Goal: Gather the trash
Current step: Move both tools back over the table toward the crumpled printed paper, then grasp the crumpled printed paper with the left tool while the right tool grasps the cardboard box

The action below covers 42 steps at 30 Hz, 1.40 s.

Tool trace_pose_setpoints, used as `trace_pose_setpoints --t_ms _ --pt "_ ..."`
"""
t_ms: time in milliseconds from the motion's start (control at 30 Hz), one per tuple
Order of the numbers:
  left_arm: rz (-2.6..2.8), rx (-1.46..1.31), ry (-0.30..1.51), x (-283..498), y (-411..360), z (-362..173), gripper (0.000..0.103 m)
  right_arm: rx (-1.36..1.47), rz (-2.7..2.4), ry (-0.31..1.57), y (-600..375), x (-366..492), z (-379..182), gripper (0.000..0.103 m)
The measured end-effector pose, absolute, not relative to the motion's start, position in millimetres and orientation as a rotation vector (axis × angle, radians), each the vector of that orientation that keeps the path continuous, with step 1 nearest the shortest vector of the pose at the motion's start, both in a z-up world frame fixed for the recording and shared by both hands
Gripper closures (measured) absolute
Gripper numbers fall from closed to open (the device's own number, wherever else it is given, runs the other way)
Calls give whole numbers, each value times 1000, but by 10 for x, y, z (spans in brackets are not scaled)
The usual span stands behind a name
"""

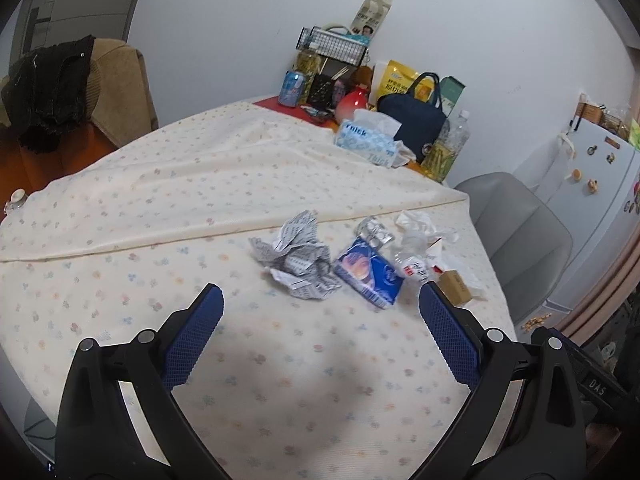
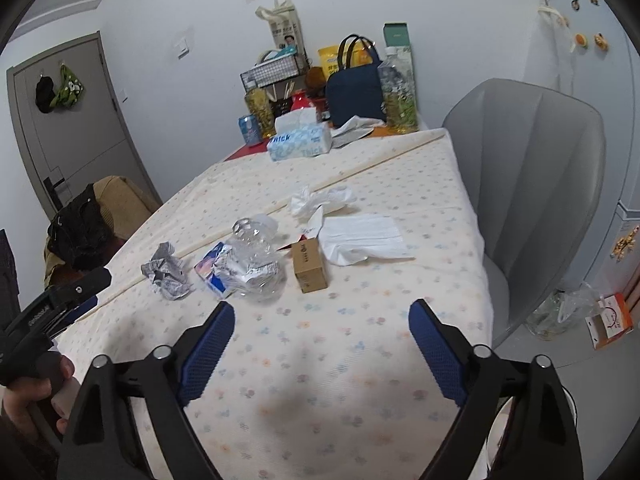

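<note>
Over the floral tablecloth [image 1: 120, 208] I hold left gripper [image 1: 320, 300] and right gripper [image 2: 322, 312] spread wide, empty; crumpled newspaper [image 1: 298, 254], blue carton [image 1: 370, 274], crushed bottle [image 2: 252, 260] lie ahead. Next: reach, pinch.

crumpled printed paper [image 1: 298, 256], clear plastic bottle [image 2: 252, 260], cardboard box [image 2: 309, 266]

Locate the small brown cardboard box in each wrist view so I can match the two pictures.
Left wrist view: the small brown cardboard box lies at the right of the trash row, just beyond the right fingertip, partly hidden by it.
Right wrist view: the box stands in full view near the centre, right of the crushed clear bottle.
Shared landmark: the blue tissue box at the far end of the table.
</note>
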State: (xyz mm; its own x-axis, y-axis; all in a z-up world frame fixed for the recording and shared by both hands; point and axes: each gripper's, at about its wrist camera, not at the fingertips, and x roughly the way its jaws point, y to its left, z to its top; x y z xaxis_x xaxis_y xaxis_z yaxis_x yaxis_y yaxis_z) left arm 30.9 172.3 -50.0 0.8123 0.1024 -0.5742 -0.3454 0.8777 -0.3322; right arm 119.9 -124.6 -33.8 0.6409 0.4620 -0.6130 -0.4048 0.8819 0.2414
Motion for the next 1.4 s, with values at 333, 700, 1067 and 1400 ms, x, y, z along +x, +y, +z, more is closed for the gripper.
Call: trace_pose_setpoints --t_ms 333,700,1067,1400 --pt "248 -434 623 686 1797 -651 12 81 519 769 -1125 1439 -482 32" --pt "313 -527 679 1084 1983 -915 36 65 534 800 -981 1695 -550 41" --pt "262 -576 656 905 2033 -837 71 13 542 828 -736 1924 -677 47" --pt "235 -557 631 843 1925 -701 71 -12 550 872 -560 2123 -813 75"
